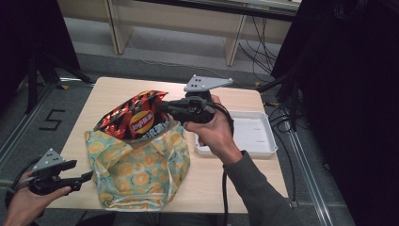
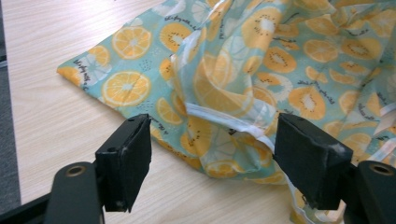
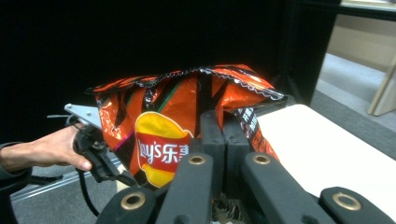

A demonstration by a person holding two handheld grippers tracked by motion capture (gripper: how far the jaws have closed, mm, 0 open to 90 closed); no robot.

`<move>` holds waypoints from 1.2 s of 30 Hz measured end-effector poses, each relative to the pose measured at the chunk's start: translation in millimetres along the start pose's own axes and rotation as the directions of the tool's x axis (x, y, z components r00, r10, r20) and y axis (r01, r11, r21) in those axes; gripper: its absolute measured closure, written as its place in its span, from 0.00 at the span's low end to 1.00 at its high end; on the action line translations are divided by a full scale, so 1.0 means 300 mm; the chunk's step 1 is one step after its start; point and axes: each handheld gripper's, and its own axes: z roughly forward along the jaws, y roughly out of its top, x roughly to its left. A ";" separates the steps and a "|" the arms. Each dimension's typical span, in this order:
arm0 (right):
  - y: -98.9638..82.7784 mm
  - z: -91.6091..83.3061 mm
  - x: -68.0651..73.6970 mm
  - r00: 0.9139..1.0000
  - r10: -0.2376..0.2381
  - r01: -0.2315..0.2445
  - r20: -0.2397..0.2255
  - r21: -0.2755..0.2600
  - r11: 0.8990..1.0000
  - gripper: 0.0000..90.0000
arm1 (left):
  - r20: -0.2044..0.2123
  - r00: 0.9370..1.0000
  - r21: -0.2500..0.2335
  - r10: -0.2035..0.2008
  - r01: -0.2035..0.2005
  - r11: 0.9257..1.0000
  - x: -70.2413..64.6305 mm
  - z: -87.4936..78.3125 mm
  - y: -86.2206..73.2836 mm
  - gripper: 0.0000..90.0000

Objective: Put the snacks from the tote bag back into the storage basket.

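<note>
An orange and black Lay's chip bag (image 1: 136, 117) is lifted above the table, its lower end at the mouth of a teal cloth bag printed with orange slices (image 1: 136, 172). My right gripper (image 1: 162, 109) is shut on the chip bag's side; in the right gripper view the jaws (image 3: 224, 123) pinch the foil of the chip bag (image 3: 163, 116). At the table's near left corner my left gripper (image 1: 84, 181) is open beside the cloth bag. In the left gripper view its jaws (image 2: 215, 135) stand wide apart, and a folded hem of the cloth bag (image 2: 261, 60) lies just beyond them.
A white rectangular tray (image 1: 263, 141) lies on the right side of the light wooden table (image 1: 113, 89). Past the chip bag, the right gripper view takes in the hand on the left gripper (image 3: 93, 144). Dark curtains, cables and frame rails surround the table.
</note>
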 end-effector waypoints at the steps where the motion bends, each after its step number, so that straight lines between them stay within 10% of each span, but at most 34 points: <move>1: 0.004 -0.013 -0.006 1.000 0.015 -0.015 0.004 0.000 1.000 1.00 | -0.003 0.999 -0.021 -0.034 0.034 0.999 -0.009 0.006 -0.001 0.30; 5: 0.021 -0.070 -0.039 0.999 0.022 -0.021 0.035 -0.028 0.999 1.00 | -0.007 0.999 0.036 0.037 -0.036 0.999 0.002 0.000 -0.001 0.30; 19: 0.040 -0.301 -0.154 0.977 0.080 -0.069 0.196 -0.064 0.996 1.00 | -0.006 1.000 -0.001 0.002 -0.002 1.000 -0.002 0.012 -0.009 0.30; 36: -0.133 -0.439 -0.369 0.879 0.153 -0.177 0.452 0.012 0.984 1.00 | -0.009 1.000 0.047 0.021 -0.020 0.999 0.009 0.010 -0.010 0.30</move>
